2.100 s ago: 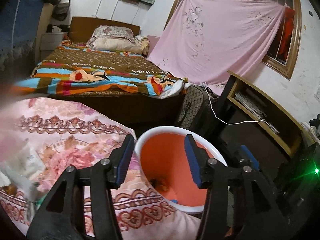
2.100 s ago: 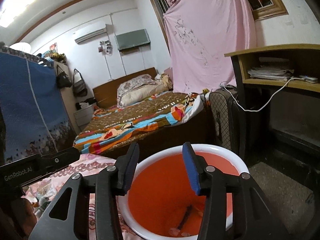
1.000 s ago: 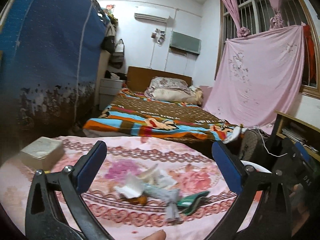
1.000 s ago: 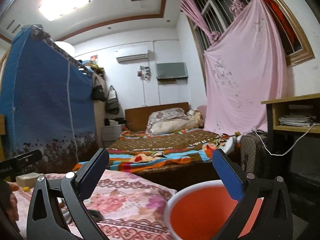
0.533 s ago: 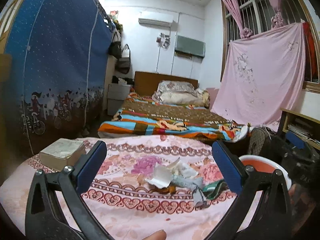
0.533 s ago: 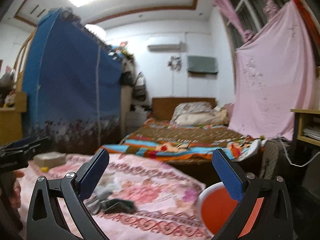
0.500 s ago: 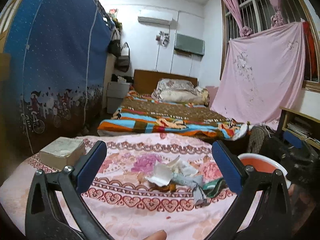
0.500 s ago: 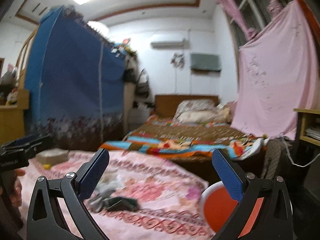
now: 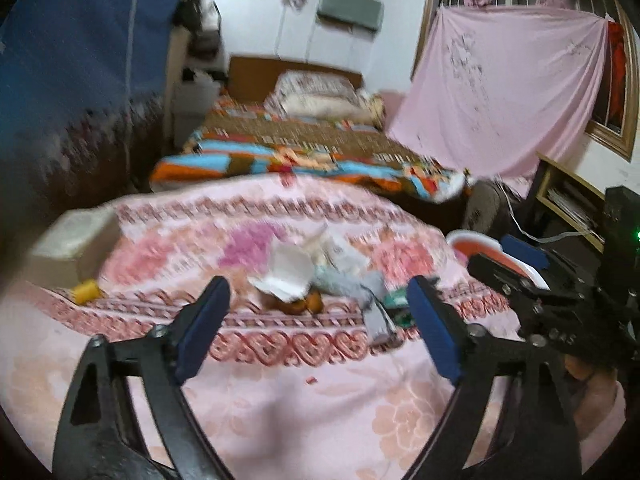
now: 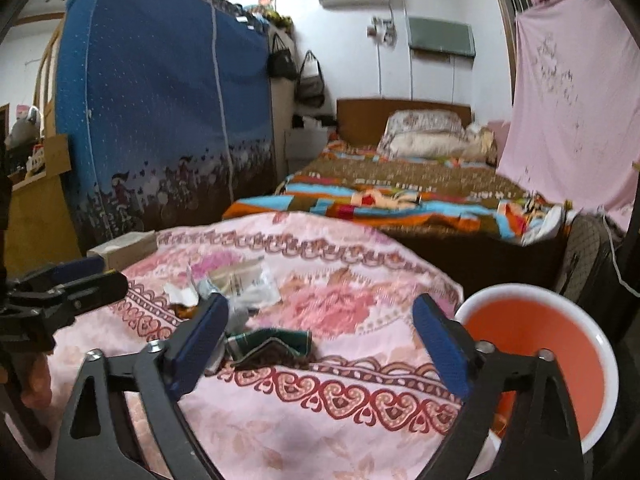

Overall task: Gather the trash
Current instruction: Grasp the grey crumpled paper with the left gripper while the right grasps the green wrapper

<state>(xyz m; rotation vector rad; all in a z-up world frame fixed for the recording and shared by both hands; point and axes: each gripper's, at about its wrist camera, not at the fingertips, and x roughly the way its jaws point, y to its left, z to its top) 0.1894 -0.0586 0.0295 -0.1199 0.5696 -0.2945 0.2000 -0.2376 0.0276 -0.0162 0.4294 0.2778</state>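
Left gripper [image 9: 316, 326], jaws wide and empty, had dipped from half a second back, so the trash pile [image 9: 320, 280] now sat mid-frame between its fingers on the pink cloth [image 9: 280, 400]. Right gripper [image 10: 320, 340], also wide and empty, faced the green wrapper [image 10: 272, 344] at centre, orange bin [image 10: 532, 344] lower right. Next pick-up looked imminent.

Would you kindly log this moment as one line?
left gripper: open | right gripper: open | trash pile: on pink cloth | orange bin: beside

Both tools are spread wide and hold nothing, the left tool [image 9: 316, 320] beside the right tool [image 10: 320, 340].
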